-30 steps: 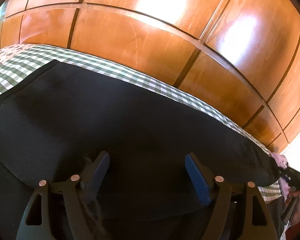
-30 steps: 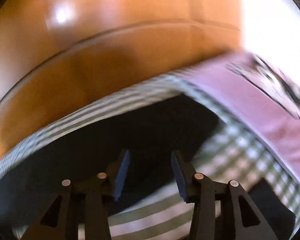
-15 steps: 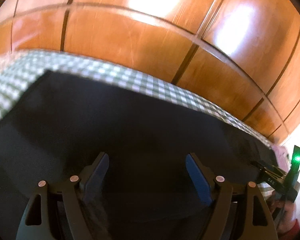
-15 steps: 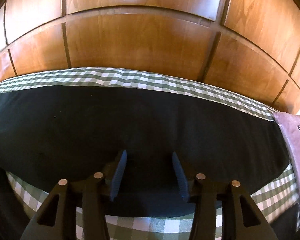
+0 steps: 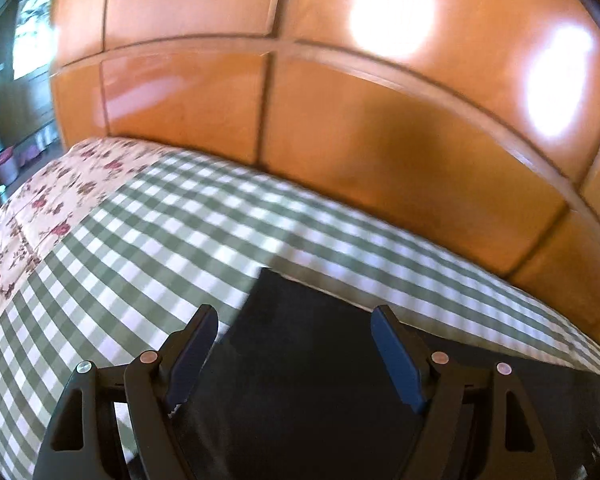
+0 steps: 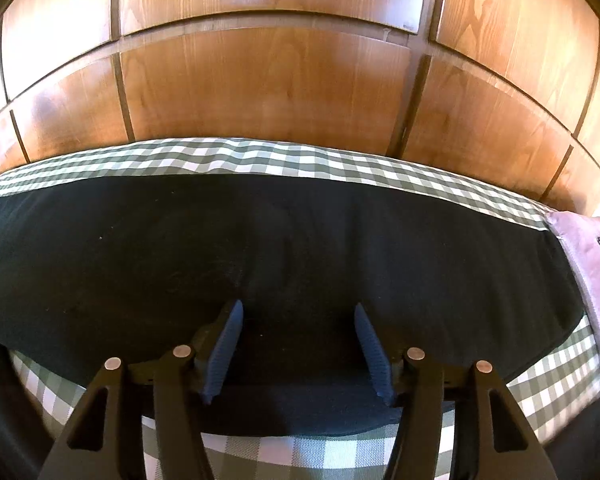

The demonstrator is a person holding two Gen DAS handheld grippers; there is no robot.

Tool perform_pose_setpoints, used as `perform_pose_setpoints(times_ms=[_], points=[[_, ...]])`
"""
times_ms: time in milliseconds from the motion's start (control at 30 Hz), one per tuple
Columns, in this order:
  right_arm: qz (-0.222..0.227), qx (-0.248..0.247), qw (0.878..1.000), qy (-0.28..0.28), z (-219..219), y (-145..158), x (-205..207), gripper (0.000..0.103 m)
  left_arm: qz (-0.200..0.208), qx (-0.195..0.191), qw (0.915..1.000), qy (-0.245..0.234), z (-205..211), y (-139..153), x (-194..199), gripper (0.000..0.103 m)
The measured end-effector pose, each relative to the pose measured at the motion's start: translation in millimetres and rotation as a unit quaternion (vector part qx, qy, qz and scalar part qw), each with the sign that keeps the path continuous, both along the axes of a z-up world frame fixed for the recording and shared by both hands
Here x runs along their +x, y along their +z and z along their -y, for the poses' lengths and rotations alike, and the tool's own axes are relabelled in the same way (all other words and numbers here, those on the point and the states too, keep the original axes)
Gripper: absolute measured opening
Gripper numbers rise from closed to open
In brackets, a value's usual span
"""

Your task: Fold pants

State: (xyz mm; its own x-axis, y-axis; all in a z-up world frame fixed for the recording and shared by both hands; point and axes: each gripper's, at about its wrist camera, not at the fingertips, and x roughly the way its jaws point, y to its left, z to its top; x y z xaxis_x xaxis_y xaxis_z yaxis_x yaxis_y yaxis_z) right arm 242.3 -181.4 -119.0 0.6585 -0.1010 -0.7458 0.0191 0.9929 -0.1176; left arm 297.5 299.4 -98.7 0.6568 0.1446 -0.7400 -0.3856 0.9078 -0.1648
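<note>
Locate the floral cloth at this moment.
Left wrist view, far left: the floral cloth lies beside the green checked sheet, below the wooden panels.

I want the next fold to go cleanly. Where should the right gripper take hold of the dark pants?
Probably the near edge of the pants, just ahead of the open right gripper. They lie flat in a long band on the checked sheet, so only the edge offers a pinch; come in low from the near side.

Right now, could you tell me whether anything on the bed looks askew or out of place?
Nothing stands out: the dark green pants lie flat in a long band across the green-and-white checked bedsheet, with only soft creases mid-cloth.
</note>
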Motion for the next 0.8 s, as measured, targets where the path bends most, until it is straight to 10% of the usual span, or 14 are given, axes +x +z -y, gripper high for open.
perform_pose_setpoints(times_ms=[367, 433, 500, 800], points=[[0.005, -0.007, 1.000, -0.001, 0.1, -0.9, 1.5, 0.060, -0.029, -0.007, 0.9995, 0.004, -15.9, -43.3, 14.3, 0.081], [0.007, -0.009, 1.000, -0.001, 0.2, -0.9, 1.0, 0.060, -0.022, -0.011, 0.9997, 0.000, -15.5, -42.3, 10.7, 0.069], [0.009, -0.012, 1.000, -0.001, -0.2, -1.4, 1.1, 0.060, -0.011, -0.009, 0.9999, 0.001, -14.1, -39.7, 6.3, 0.026], [0.012, -0.016, 1.000, -0.002, -0.8, -1.4, 1.0, 0.060, 0.066, -0.063, 0.9959, -0.001, -9.2, -4.4, -35.7, 0.011]])
